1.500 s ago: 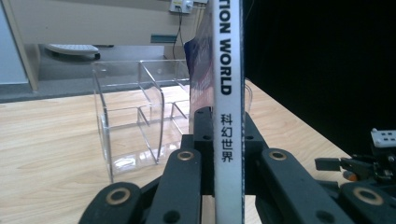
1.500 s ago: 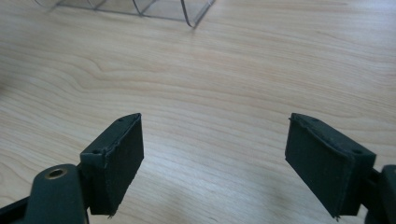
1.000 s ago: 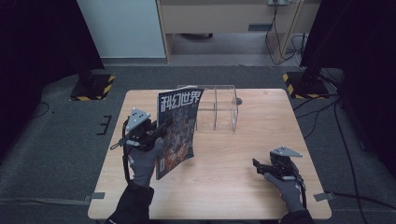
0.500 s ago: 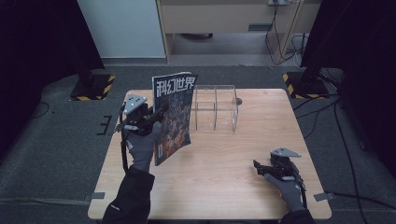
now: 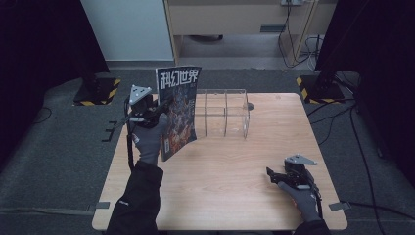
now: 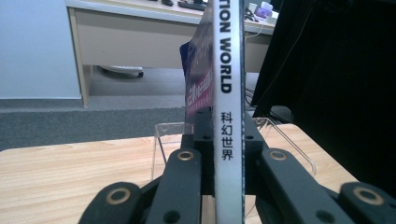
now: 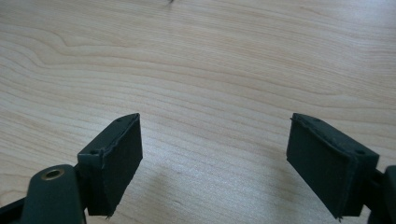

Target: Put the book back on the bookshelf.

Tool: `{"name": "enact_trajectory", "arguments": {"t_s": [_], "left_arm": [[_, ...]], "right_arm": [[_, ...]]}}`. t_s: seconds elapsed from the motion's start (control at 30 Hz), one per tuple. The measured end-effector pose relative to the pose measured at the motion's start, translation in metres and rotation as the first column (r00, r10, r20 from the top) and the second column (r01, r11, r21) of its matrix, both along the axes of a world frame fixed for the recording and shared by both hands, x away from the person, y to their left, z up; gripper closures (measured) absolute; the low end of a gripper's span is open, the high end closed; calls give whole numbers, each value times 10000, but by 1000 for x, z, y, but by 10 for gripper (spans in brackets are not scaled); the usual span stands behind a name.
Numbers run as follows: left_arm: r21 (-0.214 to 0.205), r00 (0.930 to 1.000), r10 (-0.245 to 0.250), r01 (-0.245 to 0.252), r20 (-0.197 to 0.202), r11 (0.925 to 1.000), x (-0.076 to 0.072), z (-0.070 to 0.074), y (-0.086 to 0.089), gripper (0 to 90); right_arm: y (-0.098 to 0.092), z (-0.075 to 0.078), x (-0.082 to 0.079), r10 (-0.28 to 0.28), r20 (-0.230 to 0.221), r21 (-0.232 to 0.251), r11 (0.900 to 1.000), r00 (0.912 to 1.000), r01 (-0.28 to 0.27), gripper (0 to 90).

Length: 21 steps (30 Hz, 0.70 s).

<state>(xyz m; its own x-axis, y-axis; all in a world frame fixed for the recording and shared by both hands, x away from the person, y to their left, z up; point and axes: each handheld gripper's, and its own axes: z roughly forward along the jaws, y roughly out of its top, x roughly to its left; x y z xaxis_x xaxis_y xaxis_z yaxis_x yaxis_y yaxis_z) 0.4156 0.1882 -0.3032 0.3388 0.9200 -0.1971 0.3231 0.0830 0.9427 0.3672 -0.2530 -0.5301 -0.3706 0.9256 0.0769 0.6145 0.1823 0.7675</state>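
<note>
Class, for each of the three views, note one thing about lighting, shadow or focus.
High view: the table is lit, the surroundings fall dark. Left gripper view: the magazine spine is close and soft, its top lettering slightly blurred. Right gripper view: the right gripper casts a soft shadow on the wood between its jaws.

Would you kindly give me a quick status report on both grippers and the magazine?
Left gripper shut on magazine, upright above table. Right gripper open, low over table. Clear divider rack just beyond magazine, nothing between.
</note>
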Motion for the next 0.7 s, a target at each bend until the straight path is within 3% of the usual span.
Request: {"name": "enact_trajectory", "arguments": {"t_s": [0.7], "left_arm": [[-266, 9965, 759, -750, 348, 9968, 35, -6, -10, 823]], "right_arm": [[0, -3, 0, 38, -154, -50, 10000, 9999, -39, 184]]}}
